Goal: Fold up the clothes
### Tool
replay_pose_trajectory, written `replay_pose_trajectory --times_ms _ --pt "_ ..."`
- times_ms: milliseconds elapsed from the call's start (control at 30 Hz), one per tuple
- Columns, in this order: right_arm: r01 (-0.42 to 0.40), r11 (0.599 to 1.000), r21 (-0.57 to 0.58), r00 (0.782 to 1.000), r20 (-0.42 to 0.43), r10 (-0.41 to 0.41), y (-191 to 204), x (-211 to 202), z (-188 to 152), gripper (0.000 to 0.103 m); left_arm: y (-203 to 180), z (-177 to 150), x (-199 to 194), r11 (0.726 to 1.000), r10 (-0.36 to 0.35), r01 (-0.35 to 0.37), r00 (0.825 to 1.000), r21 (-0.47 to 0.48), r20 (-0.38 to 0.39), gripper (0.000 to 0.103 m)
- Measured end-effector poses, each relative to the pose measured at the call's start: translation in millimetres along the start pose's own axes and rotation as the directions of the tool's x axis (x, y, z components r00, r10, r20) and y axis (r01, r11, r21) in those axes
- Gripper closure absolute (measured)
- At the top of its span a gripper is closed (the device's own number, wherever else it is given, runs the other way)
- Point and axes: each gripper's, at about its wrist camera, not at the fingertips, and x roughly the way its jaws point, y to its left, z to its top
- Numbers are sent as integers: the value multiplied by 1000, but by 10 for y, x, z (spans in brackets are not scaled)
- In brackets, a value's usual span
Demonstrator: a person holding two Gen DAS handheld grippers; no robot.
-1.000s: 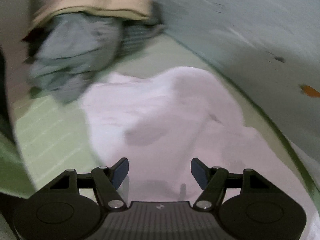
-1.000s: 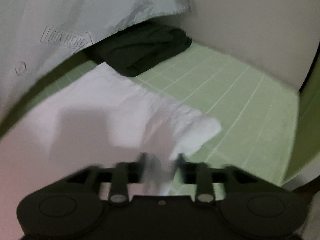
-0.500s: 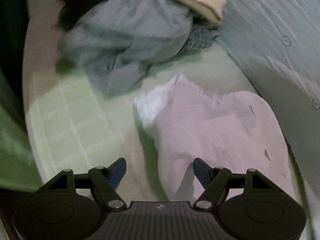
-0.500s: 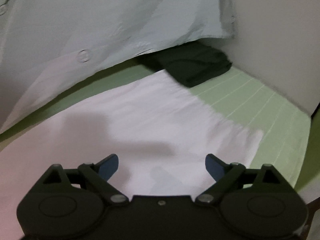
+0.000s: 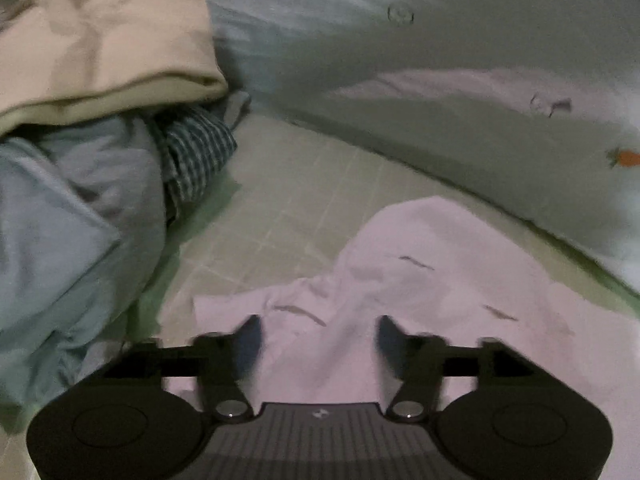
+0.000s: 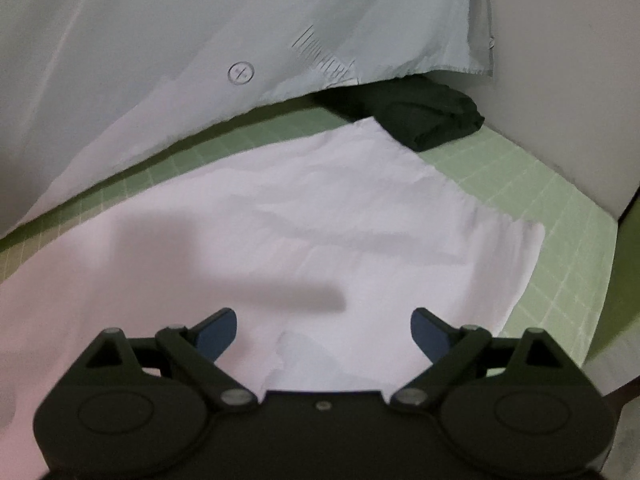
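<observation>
At the far left of my left-wrist view a heap of unfolded clothes [image 5: 80,184] fills the frame's left side: a beige piece on top, a light blue one below, a checked one peeking out between them. Right of the heap is bare green grid mat [image 5: 280,208], and then the white garment [image 5: 432,280], which runs from lower centre out to the lower right. Its rumpled end with a ragged corner lies directly ahead of my left gripper [image 5: 318,340], whose jaws stand wide apart with the cloth between and under them but nothing pinched, as far as the blur lets me judge. In my right-wrist view the same white garment [image 6: 320,220] spreads flat across the middle of the frame, its long axis running from lower left to a squared end at centre right. My right gripper [image 6: 324,332] is also wide open and empty, hovering over the near edge. A folded dark garment [image 6: 432,120] sits at the upper right, just past the white one's far corner. I judge the left gripper nearer to the crumpled end, the right nearer to the neat one.
</observation>
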Motion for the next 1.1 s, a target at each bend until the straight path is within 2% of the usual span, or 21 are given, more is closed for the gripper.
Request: replay_pose_trajectory --times_ms 67,167,233,333,367,400,433,500,567,700,833,900,1000,1067,1100 --pt "9 1000 -18 1000 -10 -9 45 -20 -38 8 -1 22 109 1000 -16 15 1000 -4 -9 24" --pt "22 999 -28 999 -23 -23 69 -33 -62 8 15 66 243 998 -65 65 998 -21 -17 17" --pt "26 999 -30 999 -31 -27 83 -11 -52 8 16 102 318 995 -95 95 995 -19 -19 16" --pt "25 999 -42 999 -36 -27 123 32 -35 8 -43 125 399 996 -88 88 996 7 -11 17" --pt "22 999 -48 999 -35 -24 138 51 -27 8 -57 113 405 997 -74 74 997 1 -8 25" --pt "17 998 -57 999 -36 -19 155 71 -25 8 -66 94 400 998 -59 59 998 -10 -6 42" --pt "11 998 -66 999 -38 -14 173 92 -25 8 -76 76 395 999 -44 44 999 -21 -4 49" --pt "0 996 -85 999 -41 -4 208 134 -25 8 -82 45 315 998 -43 43 999 -36 10 81" --pt "-11 995 -104 999 -44 6 243 176 -24 8 -67 19 151 996 -41 44 999 -72 33 91" --pt "-32 990 -140 998 -62 24 298 269 -80 8 -46 1 -378 991 2 12 995 -131 101 92" --pt "-53 985 -163 995 -88 39 267 341 -159 8 68 -35 -1061 977 -25 55 989 -204 147 91" --pt "-59 988 -146 992 -118 42 231 366 -195 8 72 -89 -1286 979 0 33 987 -201 158 91" --pt "-86 986 -145 989 -133 67 200 404 -225 7 151 -187 -1174 973 75 -44 989 -225 127 90" --pt "-100 984 -146 987 -138 80 193 428 -231 6 291 -304 -892 952 108 -92 993 -292 41 89" --pt "-104 984 -146 987 -138 84 189 435 -229 6 353 -365 -754 943 119 -118 993 -311 -15 85"
